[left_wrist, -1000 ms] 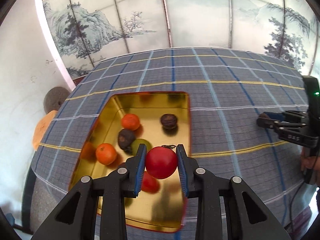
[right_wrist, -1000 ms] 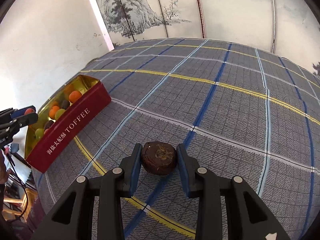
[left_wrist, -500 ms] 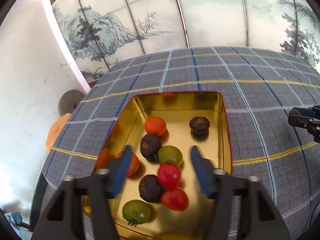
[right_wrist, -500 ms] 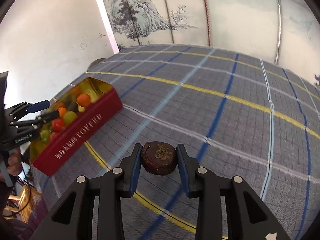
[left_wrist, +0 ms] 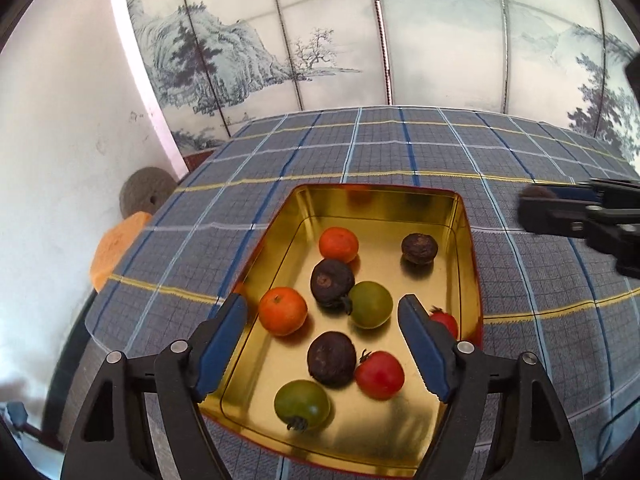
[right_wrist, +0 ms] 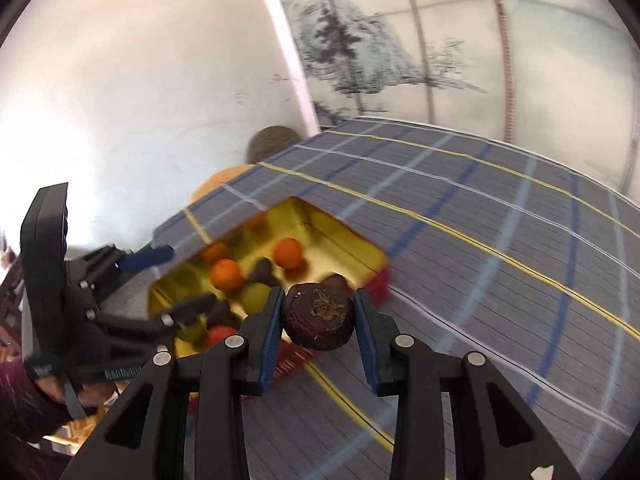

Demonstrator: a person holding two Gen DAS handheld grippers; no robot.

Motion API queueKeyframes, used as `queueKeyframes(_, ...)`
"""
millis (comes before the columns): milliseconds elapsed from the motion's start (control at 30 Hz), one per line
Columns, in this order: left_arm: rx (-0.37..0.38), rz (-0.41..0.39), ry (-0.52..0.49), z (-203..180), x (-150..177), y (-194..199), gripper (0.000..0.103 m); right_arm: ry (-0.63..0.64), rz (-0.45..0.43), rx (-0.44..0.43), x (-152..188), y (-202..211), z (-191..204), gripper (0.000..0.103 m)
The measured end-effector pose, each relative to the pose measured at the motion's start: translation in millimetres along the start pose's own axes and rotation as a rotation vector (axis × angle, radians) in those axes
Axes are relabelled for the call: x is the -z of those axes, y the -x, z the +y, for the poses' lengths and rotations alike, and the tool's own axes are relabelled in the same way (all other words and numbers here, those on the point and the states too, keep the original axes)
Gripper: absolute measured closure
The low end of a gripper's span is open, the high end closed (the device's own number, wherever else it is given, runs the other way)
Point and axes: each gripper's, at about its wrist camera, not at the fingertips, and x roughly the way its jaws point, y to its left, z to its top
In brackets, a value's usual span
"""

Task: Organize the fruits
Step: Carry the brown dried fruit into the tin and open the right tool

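A gold tin tray (left_wrist: 384, 196) with red outer walls sits on the checked tablecloth and holds several fruits: oranges (left_wrist: 282, 311), green tomatoes (left_wrist: 370, 304), red tomatoes (left_wrist: 379, 374) and dark brown fruits (left_wrist: 331, 358). My left gripper (left_wrist: 322, 342) is open and empty, above the tray's near half. My right gripper (right_wrist: 316, 314) is shut on a dark brown fruit (right_wrist: 319, 316), held in the air just beside the tray's (right_wrist: 360, 250) near right corner. The right gripper also shows at the right edge of the left wrist view (left_wrist: 560, 210).
The checked cloth (left_wrist: 400, 152) covers the table up to a painted folding screen (left_wrist: 320, 40) behind. An orange cushion (left_wrist: 114, 246) and a grey round stone (left_wrist: 146, 196) lie off the table's left edge, by the white wall.
My left gripper opened and dropped the red tomato into the tray, then drew back a little. My right gripper carried the dark brown fruit left from mid-table to the tray's edge.
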Motion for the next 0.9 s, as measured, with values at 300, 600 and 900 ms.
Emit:
queueKeyframes(300, -0.038, -0.047, 0.019, 20, 7, 14, 0.025, 0.031, 0.047, -0.038, -18, -63, 33, 0.062)
queueKeyframes(600, 0.008, -0.088, 0.027, 26, 7, 35, 0.024, 0.073, -0.104, -0.014, -24, -24, 55, 0.033)
queueKeyframes(900, 0.051, -0.107, 0.069, 28, 1, 55, 0.017, 0.084, -0.187, 0.058, 2, 37, 51, 0.020)
